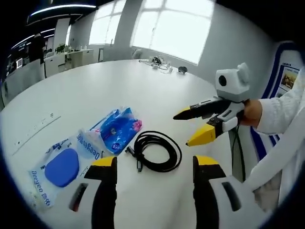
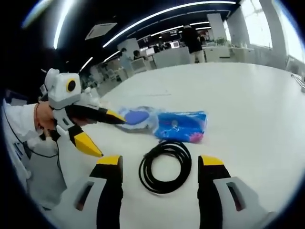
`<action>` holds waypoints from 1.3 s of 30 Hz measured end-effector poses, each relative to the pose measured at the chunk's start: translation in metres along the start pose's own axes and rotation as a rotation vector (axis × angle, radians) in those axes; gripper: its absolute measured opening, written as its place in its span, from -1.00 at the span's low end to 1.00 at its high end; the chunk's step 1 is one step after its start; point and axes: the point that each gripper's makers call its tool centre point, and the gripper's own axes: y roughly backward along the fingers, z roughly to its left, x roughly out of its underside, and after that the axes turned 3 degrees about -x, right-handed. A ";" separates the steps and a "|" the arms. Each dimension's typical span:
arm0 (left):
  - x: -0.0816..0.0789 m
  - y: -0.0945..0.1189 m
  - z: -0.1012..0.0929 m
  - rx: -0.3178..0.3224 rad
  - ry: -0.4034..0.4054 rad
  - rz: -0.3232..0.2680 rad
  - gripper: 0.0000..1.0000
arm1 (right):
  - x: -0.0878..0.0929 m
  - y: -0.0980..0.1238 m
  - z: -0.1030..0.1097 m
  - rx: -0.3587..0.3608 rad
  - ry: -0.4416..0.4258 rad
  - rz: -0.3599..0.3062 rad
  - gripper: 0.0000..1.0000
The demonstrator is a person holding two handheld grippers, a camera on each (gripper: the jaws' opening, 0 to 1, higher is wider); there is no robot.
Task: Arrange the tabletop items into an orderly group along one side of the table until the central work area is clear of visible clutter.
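- A coiled black cable [image 1: 157,151] lay flat on the white table [image 1: 95,90], and everything else is placed from it.
- The left tongs [image 1: 155,164] stood wide apart, empty, just short of the cable.
- The right tongs [image 2: 160,164] were likewise spread wide with nothing between them, the cable [image 2: 165,166] lying ahead of their tips.
- A blue patterned packet [image 1: 118,129] rested just beside the cable.
- A clear packet with a blue oval pad [image 1: 59,168] lay beyond that packet, farther from the cable.

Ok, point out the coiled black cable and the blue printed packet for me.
Coiled black cable [image 2: 165,166], right gripper view, on the coil's left strand.
Blue printed packet [image 1: 118,129], left gripper view, on the packet's middle.
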 end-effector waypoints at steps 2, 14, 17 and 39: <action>-0.001 0.006 -0.001 0.001 -0.002 -0.010 0.37 | -0.001 0.002 0.004 -0.002 0.007 -0.004 0.29; -0.008 0.056 -0.009 0.012 -0.021 -0.109 0.62 | -0.009 0.019 0.026 -0.015 0.049 -0.036 0.48; -0.006 0.073 -0.007 0.003 -0.017 -0.125 0.66 | -0.008 0.023 0.031 -0.012 0.060 -0.041 0.49; 0.034 0.210 0.021 -0.109 0.006 -0.244 0.87 | -0.008 0.039 0.073 0.005 0.072 -0.079 0.53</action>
